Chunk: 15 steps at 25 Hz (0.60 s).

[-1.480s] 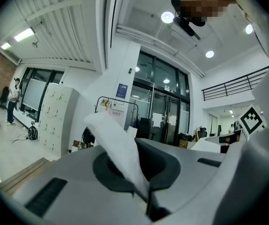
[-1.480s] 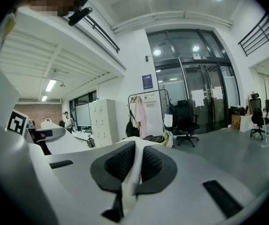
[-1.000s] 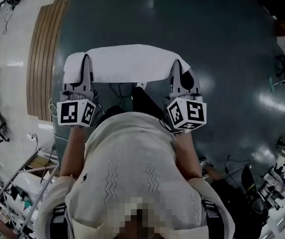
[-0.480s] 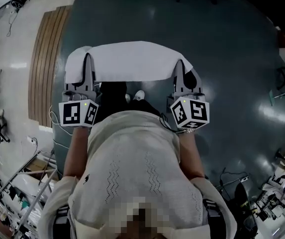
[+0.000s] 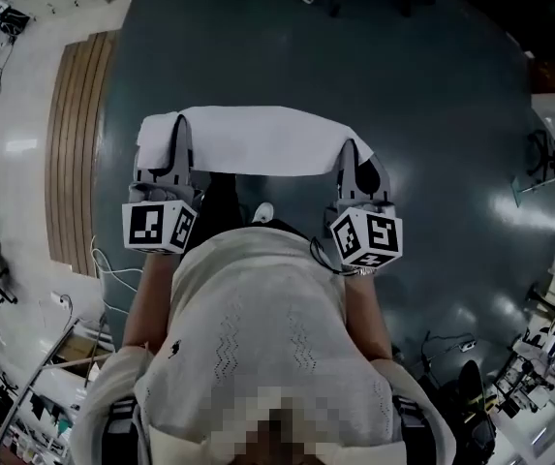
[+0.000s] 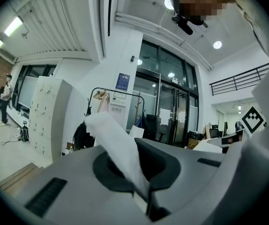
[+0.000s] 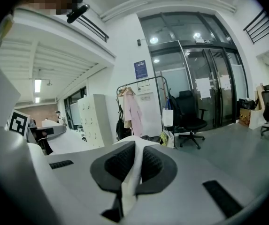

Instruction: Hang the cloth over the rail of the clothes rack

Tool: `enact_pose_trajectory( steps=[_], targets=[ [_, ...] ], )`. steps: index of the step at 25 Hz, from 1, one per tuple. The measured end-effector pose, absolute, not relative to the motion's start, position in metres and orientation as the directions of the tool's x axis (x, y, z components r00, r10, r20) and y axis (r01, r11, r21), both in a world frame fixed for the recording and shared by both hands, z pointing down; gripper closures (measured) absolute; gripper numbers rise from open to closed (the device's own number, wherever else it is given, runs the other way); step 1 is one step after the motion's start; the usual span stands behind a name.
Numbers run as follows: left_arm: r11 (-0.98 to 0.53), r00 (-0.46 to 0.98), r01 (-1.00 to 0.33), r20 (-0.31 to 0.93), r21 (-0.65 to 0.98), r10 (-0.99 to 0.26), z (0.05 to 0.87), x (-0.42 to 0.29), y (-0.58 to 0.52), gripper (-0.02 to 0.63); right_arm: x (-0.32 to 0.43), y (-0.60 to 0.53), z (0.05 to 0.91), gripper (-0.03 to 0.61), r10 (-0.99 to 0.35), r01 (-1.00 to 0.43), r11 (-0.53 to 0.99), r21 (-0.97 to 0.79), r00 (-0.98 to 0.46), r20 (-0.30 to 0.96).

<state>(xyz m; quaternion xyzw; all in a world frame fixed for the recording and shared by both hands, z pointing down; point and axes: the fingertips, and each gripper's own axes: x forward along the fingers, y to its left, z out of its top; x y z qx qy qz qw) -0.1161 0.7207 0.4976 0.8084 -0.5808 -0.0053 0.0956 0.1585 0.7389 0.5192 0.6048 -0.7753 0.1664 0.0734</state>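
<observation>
A white cloth is stretched flat between my two grippers, above the dark floor in the head view. My left gripper is shut on its left end, and the cloth rises from between the dark pads of that gripper. My right gripper is shut on the right end, where a fold of cloth sits pinched in that gripper. The clothes rack stands far ahead by the glass wall with a pink garment on it. The same clothes rack shows in the left gripper view.
A black office chair stands right of the rack. White lockers line the left wall, with a person beyond them. A wooden strip runs along the floor at the left. Cables and equipment lie around the floor's edges.
Both grippers have travelled forward over the floor with the cloth still stretched between them. The wooden strip and floor marks have slid down the head view.
</observation>
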Motion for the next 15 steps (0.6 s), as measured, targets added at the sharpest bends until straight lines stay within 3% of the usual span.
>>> enact_pose_trajectory(
  steps=[6, 15],
  targets=[
    [-0.342, 0.361, -0.921, 0.079, 0.185, -0.929, 0.486, -0.164, 0.597, 0.599, 0.114, 0.615, 0.511, 0.558, -0.918, -0.965, 0.179, -0.190, -0.233, 0.320],
    [-0.380, 0.407, -0.897, 0.085, 0.224, -0.910, 0.489, -0.238, 0.480, 0.599, 0.044, 0.523, 0.515, 0.558, -0.922, -0.970, 0.117, -0.213, -0.186, 0.339]
  ],
)
